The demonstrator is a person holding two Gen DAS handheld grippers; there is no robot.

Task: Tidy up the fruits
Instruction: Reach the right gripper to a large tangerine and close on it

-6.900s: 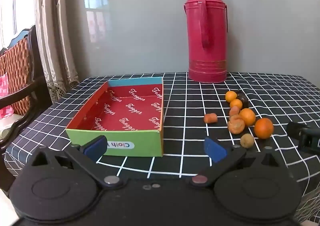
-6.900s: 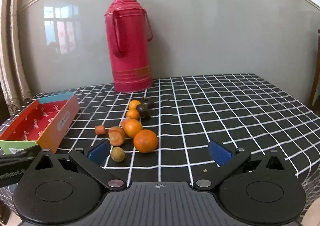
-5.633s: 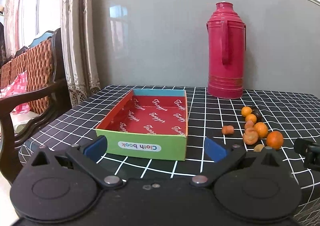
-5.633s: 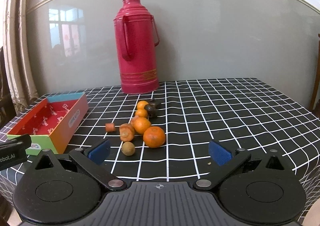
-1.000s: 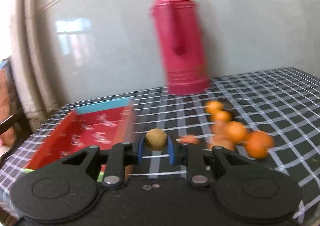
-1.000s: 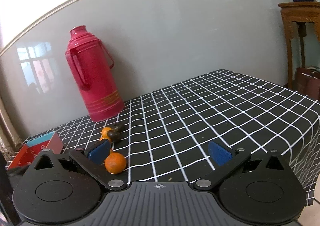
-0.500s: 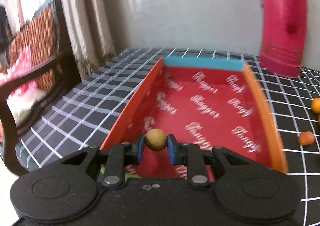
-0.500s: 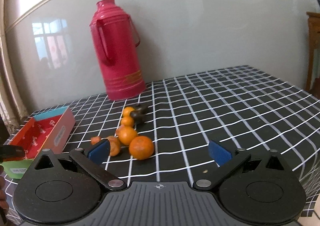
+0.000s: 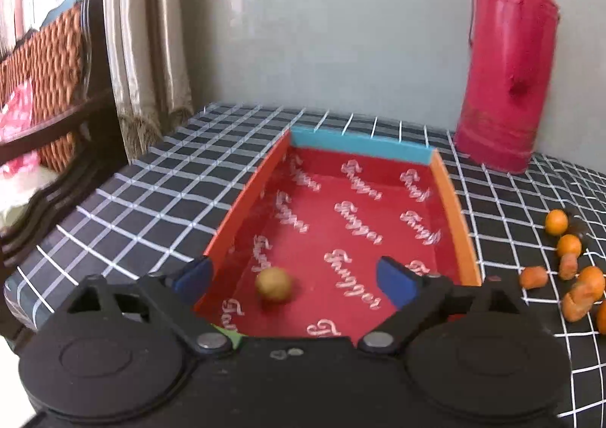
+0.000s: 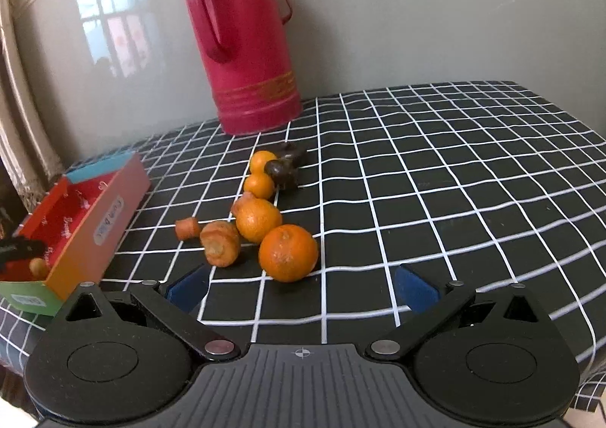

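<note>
A shallow red box (image 9: 450, 200) with coloured walls lies on the checked tablecloth; in the right wrist view the box (image 10: 110, 208) sits at the far left. Over its near end my left gripper (image 9: 293, 276) has its jaws opening wide. A small tan round fruit (image 9: 274, 284) lies loose between them on the box floor, touching neither pad; the same fruit (image 10: 38, 267) shows from the right. My right gripper (image 10: 301, 288) is open just short of a large orange (image 10: 288, 253). Behind it lie another orange (image 10: 259, 219), carrot pieces (image 10: 221, 242), small oranges (image 10: 259, 185) and dark fruits (image 10: 284, 168).
A tall red thermos (image 10: 242, 38) stands at the back by the grey wall. A wicker chair (image 9: 45, 94) and curtain (image 9: 147, 49) are left of the table. The table's left edge runs close to the box.
My left gripper carried the tan fruit from beside the pile to over the box, then opened and dropped it inside. My right gripper swung back and came down close to the oranges.
</note>
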